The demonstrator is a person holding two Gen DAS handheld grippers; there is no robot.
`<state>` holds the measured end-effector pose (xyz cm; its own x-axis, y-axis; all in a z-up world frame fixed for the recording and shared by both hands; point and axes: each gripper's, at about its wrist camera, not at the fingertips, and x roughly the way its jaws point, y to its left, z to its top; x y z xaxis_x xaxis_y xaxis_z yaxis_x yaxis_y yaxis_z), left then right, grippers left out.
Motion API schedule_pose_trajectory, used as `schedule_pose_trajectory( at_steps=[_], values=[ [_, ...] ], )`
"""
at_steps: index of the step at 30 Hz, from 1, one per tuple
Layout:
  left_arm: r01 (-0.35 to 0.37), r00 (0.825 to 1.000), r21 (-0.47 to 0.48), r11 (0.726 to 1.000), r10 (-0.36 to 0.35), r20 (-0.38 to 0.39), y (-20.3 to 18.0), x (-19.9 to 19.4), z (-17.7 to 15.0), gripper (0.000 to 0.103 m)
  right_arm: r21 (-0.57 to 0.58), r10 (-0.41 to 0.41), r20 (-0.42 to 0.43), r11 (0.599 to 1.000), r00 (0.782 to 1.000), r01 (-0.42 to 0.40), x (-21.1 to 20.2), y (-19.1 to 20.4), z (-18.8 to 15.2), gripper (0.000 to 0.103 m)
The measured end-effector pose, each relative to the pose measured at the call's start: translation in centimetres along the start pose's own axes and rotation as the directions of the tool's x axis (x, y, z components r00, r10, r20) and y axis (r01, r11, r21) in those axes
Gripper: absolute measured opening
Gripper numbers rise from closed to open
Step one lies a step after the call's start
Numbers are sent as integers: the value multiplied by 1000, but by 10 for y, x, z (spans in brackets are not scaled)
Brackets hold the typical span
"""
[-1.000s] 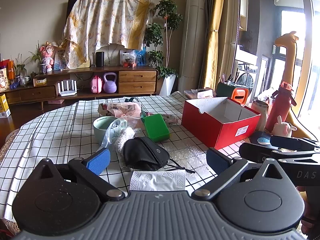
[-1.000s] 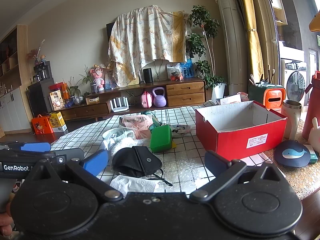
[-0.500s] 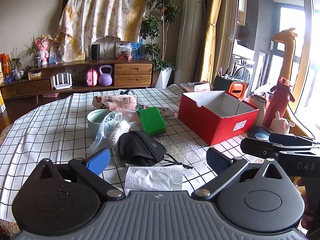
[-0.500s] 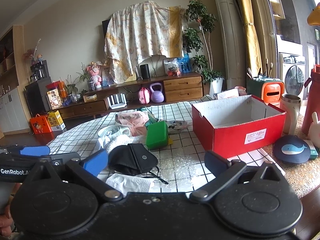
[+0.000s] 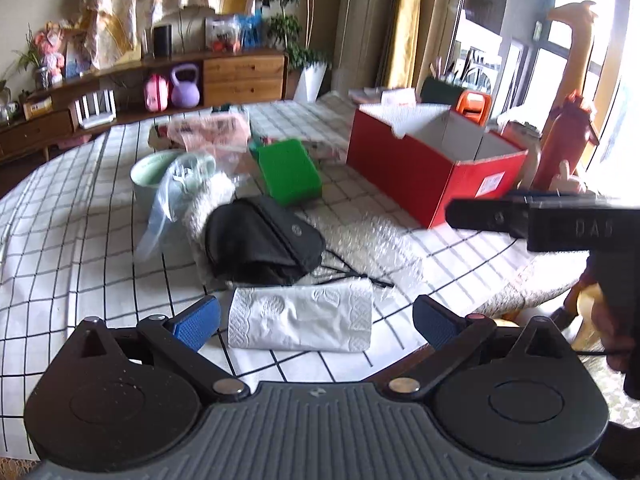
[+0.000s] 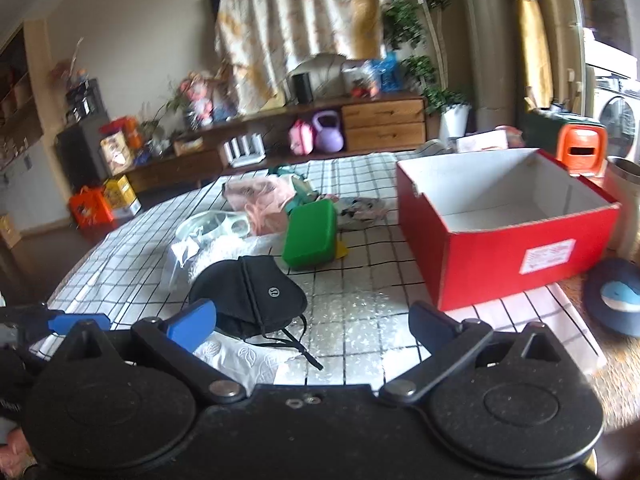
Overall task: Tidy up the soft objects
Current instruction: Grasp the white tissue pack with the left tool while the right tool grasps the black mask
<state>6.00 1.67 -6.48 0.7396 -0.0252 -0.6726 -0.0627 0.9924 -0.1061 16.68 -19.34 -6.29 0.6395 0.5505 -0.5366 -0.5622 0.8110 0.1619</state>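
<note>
The left gripper (image 5: 316, 320) is hovering with fingers spread wide over the white tissue (image 5: 300, 318) at the table's near edge. The right gripper (image 6: 312, 320) is likewise gaping, empty, just short of the black pouch (image 6: 248, 292), which is lying between tissue and green case (image 6: 310, 234). Bare checked cloth is running to the empty red box (image 6: 504, 256). "DAS" is showing on the right tool.

Motion blur is softening the sideboard (image 6: 360, 120) clutter in both views. The black pouch (image 5: 260, 236) is hiding part of the fluffy white item (image 5: 208, 204). The right tongs' body is covering most of the white tissue (image 6: 244, 356); the whale pad (image 6: 618, 300) is running off the frame edge.
</note>
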Motion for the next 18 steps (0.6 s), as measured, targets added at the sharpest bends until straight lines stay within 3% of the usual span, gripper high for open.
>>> schedule_pose_trajectory(
  at_steps=[7, 18],
  values=[
    [-4, 995, -2, 1000, 4, -96, 5, 44, -1, 103, -72, 108, -144, 990, 984, -119, 61, 4, 26, 102],
    [-9, 989, -43, 999, 2, -147, 16, 90, -2, 102, -157, 235, -343, 940, 910, -302, 148, 27, 42, 101]
  ],
)
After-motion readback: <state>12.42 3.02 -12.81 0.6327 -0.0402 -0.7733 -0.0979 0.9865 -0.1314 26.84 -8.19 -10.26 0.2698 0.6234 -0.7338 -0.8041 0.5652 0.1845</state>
